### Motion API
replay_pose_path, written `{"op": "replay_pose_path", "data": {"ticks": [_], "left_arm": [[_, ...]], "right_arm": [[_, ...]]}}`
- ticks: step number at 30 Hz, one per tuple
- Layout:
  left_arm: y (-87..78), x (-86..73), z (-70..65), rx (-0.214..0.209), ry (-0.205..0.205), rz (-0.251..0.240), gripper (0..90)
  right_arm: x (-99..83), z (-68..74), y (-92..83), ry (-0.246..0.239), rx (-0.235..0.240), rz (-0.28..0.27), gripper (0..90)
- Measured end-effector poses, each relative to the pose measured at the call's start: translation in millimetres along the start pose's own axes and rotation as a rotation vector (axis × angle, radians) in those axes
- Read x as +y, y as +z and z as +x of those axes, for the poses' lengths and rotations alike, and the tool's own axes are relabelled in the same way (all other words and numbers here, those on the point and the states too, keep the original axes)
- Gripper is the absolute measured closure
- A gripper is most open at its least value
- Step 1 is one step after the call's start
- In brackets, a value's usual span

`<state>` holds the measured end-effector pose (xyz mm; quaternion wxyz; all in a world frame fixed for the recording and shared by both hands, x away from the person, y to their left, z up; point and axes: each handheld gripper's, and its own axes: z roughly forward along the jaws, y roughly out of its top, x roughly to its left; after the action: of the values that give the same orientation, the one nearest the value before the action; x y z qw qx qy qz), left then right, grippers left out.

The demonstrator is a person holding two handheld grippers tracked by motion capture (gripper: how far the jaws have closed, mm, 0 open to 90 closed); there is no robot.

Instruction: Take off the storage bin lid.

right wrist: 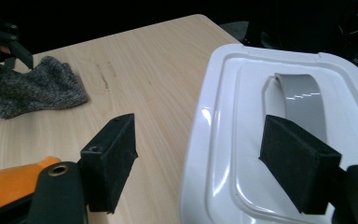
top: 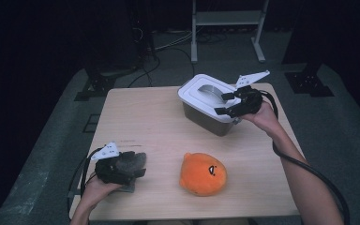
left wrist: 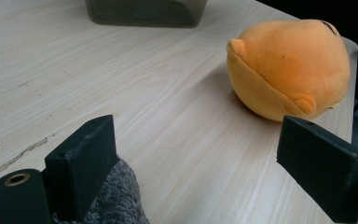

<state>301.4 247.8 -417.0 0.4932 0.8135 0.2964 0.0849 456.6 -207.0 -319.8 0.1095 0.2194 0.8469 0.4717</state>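
On the wooden table (top: 150, 122), a grey knitted cloth (top: 132, 161) is lying at the near left corner, right under the left gripper (top: 138, 165). In the left gripper view the jaws are standing wide apart, and the cloth is touching the inner face of one jaw only, so nothing is being gripped. An orange plush toy (top: 203, 174) is sitting near the front edge, just beyond those jaws and apart from them. The right gripper (top: 221, 103) is hovering at the far right over a bin with a white lid (top: 193, 92) and a grey handle (right wrist: 300, 98). Its jaws are also spread wide, straddling the lid's edge, and whether they are touching it cannot be told.
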Motion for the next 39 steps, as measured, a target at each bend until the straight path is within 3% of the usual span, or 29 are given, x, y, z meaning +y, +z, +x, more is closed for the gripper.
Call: {"op": "replay_pose_path", "data": {"ticks": [17, 34, 39], "left_arm": [[4.1, 0.9, -1.4, -0.008, 0.007, 0.007, 9.3], [4.5, 1.2, -3.1, -0.014, 0.016, 0.017, 9.3], [4.0, 1.0, -2.4, -0.016, 0.017, 0.017, 9.3]], "right_arm": [[10.2, -28.6, 9.6, 0.024, -0.086, 0.017, 25.4], [9.5, -45.9, 35.9, 0.074, -0.147, -0.033, 31.3], [12.0, -49.6, 41.6, 0.089, -0.15, -0.049, 37.2]]}}
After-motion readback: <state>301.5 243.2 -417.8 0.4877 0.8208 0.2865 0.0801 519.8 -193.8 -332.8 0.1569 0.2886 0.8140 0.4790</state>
